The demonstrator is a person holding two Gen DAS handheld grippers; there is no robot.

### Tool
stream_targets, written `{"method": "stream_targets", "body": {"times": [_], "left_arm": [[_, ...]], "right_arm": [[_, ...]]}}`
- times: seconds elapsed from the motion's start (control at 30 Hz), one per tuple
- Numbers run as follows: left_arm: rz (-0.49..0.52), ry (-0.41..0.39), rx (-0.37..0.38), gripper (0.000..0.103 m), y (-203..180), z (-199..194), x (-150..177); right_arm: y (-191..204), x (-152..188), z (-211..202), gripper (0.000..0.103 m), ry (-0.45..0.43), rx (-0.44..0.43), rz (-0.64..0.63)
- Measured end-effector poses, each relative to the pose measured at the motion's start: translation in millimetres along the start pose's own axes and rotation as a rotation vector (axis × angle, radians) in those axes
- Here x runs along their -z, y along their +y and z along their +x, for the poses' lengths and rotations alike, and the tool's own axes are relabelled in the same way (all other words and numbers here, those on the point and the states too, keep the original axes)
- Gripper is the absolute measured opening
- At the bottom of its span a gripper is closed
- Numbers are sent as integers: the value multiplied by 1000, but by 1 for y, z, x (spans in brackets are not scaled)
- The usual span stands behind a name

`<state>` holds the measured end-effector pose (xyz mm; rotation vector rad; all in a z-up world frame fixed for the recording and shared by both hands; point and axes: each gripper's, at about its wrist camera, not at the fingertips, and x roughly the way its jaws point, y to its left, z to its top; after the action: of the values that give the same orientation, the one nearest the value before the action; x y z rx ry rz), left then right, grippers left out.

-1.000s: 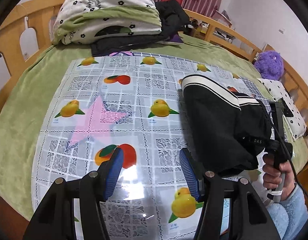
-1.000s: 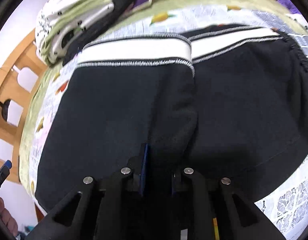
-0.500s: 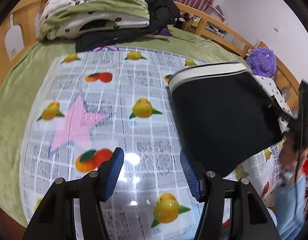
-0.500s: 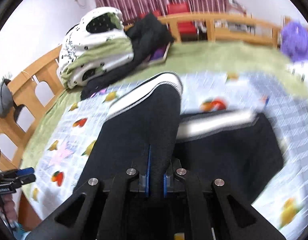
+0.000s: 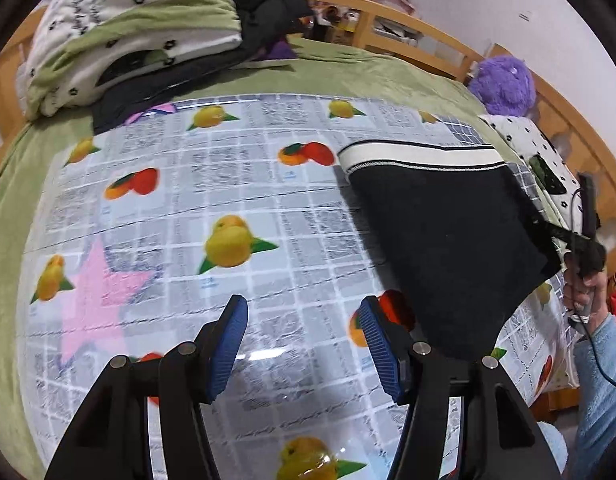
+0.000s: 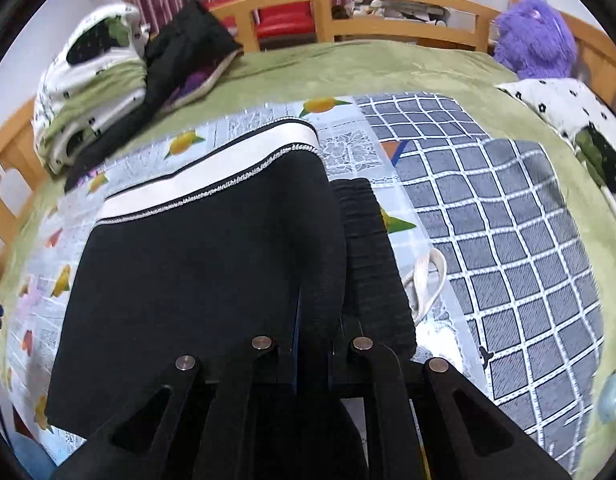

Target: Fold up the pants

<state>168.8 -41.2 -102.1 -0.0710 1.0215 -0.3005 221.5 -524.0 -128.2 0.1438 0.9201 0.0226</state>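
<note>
Fruit-print mat (image 5: pixel 236 184) bare leftward, right tool (image 6: pixel 313 336) clamping pants (image 6: pixel 212 264) fold edge, left tool (image 5: pixel 304 344) wide

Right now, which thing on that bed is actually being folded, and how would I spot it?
On the fruit-print sheet covering the green bed lie the black pants, clamped in the right gripper. Only they carry a broad white stripe band, unlike the plain black clothes near the headboard.

Both tools, left tool (image 5: pixel 304 344) and right tool (image 6: pixel 313 344), have black frames, silver screws, and ribbed blue pads (image 5: pixel 228 346).
</note>
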Motion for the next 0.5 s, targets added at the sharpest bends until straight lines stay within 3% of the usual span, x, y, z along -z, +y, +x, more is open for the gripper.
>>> {"method": "stream_targets", "body": {"times": [0.13,0.2,0.37,0.43,0.5], "left_arm": [[-5,28,78,56,-13,14,-5],[3,26,128,56,-21,20,-7],[15,61,234,57,-42,51,-16],[8,80,268,57,-50,69,-19],[-15,103,314,57,-54,90,-23]], "right_arm": [[4,12,15,15,13,35,-11],[8,13,6,27,17,68,-36],[3,20,-12,27,-19,111,-74],[-5,16,-10,27,-26,96,-48],[-12,8,-6,34,-36,44,-13]]}}
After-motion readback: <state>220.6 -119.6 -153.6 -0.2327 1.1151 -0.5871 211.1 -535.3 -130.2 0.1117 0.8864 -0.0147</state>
